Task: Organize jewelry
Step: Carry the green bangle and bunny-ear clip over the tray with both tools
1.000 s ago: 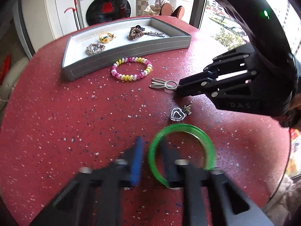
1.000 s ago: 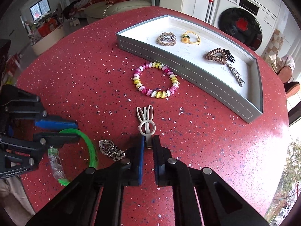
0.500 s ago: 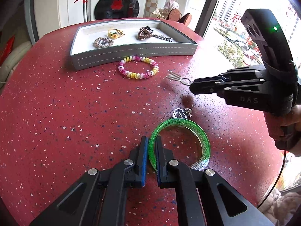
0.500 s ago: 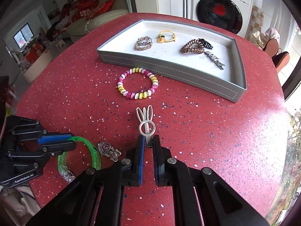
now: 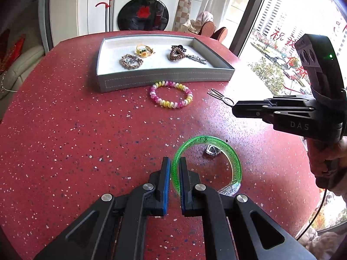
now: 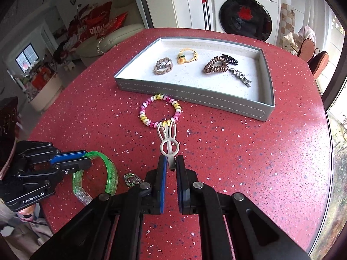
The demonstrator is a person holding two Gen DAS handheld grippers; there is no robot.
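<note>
Left tool (image 5: 174, 164) around green bangle (image 5: 235, 162) rim

Round red bench (image 5: 65, 143) with pale speckles. Lying directly on it: a grey tray (image 5: 164, 78) with a white floor, at the far side of the bench; a pink, yellow and white beaded bracelet (image 5: 171, 97) just near of the tray's front wall; and a small silver heart pendant (image 6: 131, 179) towards the near edge, well apart from the bracelet. In the left wrist view the pendant shows through a green bangle (image 5: 208, 164); whether the bangle touches the bench cannot be told. The bench's far rim lies before a washing machine (image 5: 144, 6).
</note>
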